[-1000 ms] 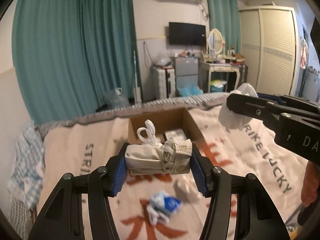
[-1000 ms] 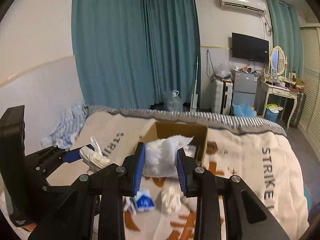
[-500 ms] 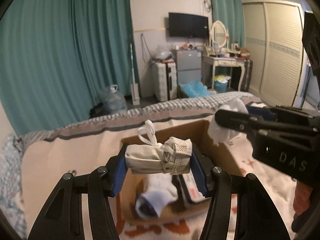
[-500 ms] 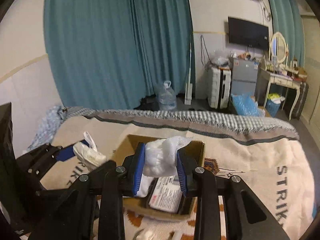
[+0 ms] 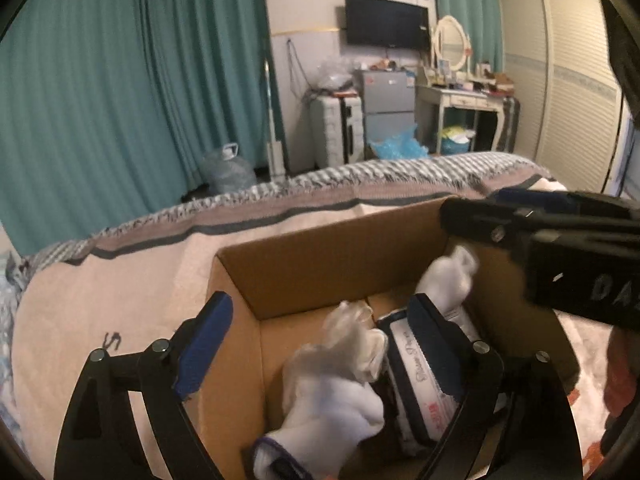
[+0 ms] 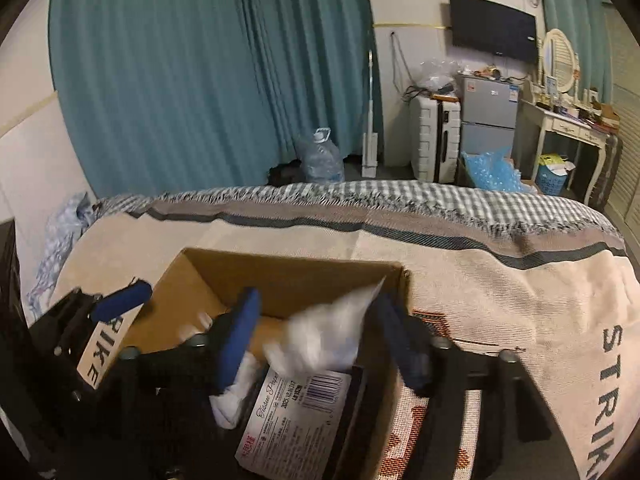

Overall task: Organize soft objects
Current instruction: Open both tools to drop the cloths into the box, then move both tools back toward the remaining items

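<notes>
With both the left gripper (image 5: 320, 336) and right gripper (image 6: 316, 338) spread wide over the box (image 5: 320, 256), socks (image 5: 332, 396) drop below them, so next fetch more.

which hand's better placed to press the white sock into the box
Left, probably: the open left gripper hangs over the white sock in the cardboard box; the right gripper is over the tissue pack.

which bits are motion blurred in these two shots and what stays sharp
Left wrist view: the pale bundle dropping into the cardboard box is smeared, the TV crisp. Right wrist view: the white item between the open jaws is streaked, the tissue pack label legible.
</notes>
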Available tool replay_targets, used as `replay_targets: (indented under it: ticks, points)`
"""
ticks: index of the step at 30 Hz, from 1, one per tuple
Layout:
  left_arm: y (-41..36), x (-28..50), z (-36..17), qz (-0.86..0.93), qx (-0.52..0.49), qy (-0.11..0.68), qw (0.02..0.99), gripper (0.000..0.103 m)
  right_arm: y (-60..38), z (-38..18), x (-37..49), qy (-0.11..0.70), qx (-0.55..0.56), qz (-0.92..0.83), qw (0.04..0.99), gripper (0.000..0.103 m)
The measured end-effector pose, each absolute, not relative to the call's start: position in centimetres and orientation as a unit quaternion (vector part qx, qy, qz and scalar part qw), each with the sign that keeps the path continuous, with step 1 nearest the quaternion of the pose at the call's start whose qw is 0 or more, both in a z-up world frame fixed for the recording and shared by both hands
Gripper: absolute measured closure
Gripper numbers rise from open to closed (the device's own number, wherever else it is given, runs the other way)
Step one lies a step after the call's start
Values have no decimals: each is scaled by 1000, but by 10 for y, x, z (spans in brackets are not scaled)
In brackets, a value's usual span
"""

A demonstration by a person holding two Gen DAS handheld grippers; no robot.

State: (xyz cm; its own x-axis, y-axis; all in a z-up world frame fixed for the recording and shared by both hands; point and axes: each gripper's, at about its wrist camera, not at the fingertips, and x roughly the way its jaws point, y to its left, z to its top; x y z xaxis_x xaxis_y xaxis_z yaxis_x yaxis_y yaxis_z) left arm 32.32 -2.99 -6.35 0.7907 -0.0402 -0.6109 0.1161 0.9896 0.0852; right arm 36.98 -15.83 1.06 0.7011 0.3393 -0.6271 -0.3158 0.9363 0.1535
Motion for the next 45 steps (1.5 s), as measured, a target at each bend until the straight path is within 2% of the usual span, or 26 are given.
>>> replay_targets:
  ticks: [6,11,13,15,17,23,30,33,38,45]
  points:
    - [-18,285,-1,-27,48,282,958,13,-166,75,331,312,2,171,935,39]
    - [-16,217,80,-18,53,214,975,13,-172,155,269,271,-11,169,948,38]
    - [-17,185,109,-14,63,187,980,10,-178,186,240,254,-12,169,952,32]
    - [-15,158,131,-11,68,163,984,9,-181,212,211,245,-13,167,955,17]
    - [-12,131,150,-12,72,153,986,9,-183,232,182,248,-23,170,953,11]
    - [-9,70,169,-6,77,152,985,9,-184,259,95,223,-51,151,962,10]
    - [4,28,148,-21,43,164,985,9,-183,244,37,220,-49,163,960,10]
    - [9,23,127,-26,37,179,983,9,-177,217,29,236,-51,172,955,10]
    - [15,27,78,-10,36,202,979,9,-165,147,41,287,-59,184,938,10]
    - [26,74,-30,3,21,299,954,11,-146,41,87,366,-67,165,913,10]
